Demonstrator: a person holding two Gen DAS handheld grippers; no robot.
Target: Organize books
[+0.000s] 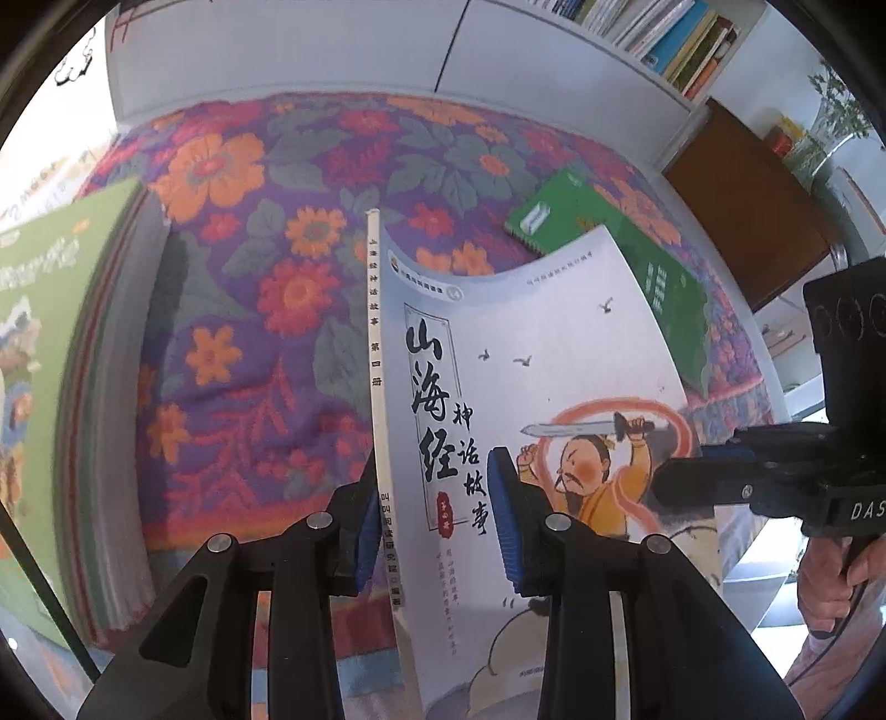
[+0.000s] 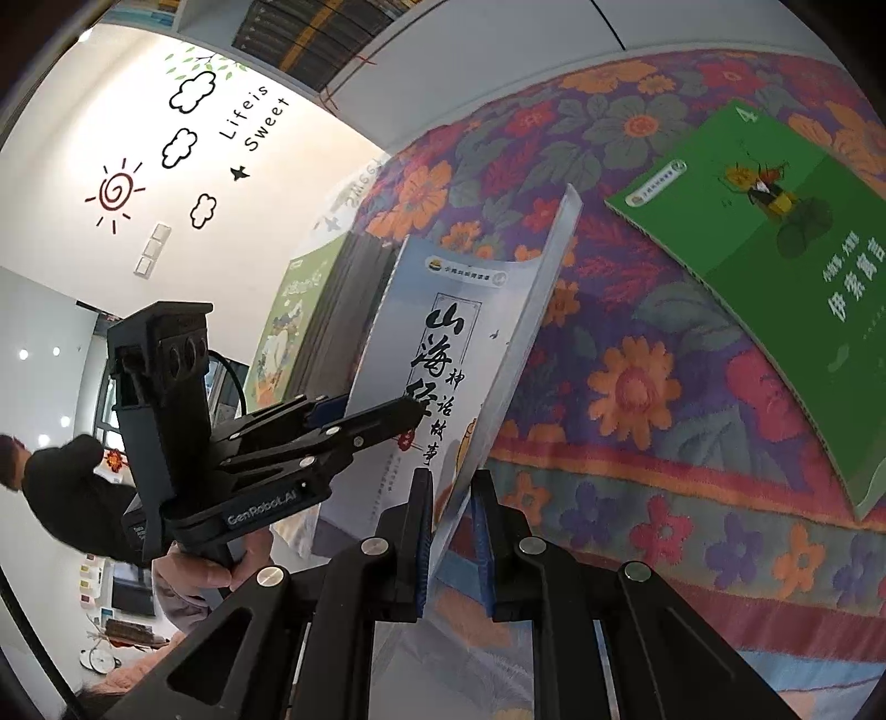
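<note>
Both your grippers are clamped on the pale book (image 1: 531, 354): left gripper (image 1: 437, 526) at its spine, right gripper (image 2: 451, 531) on its open edge, held above the floral cloth (image 1: 260, 232). It's thin and floppy; keep the spine grip

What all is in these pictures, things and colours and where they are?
White book: one, pale blue-white cover with a swordsman, stood on edge over the cloth, held by both grippers.
Green book: one, green with an insect drawing, flat on the cloth to the right.
Book row: several, green cover in front, upright at the left.
Cloth: one, purple with orange and red flowers, under everything.
Shelf: white, with many coloured books, far right.
Wall drawings: sun, clouds, "Life is Sweet", black on white.
Bystander: one, dark top, far left.
Left gripper: black, blue pads, shut on the spine side.
Right gripper: black, shut on the cover's edge.
</note>
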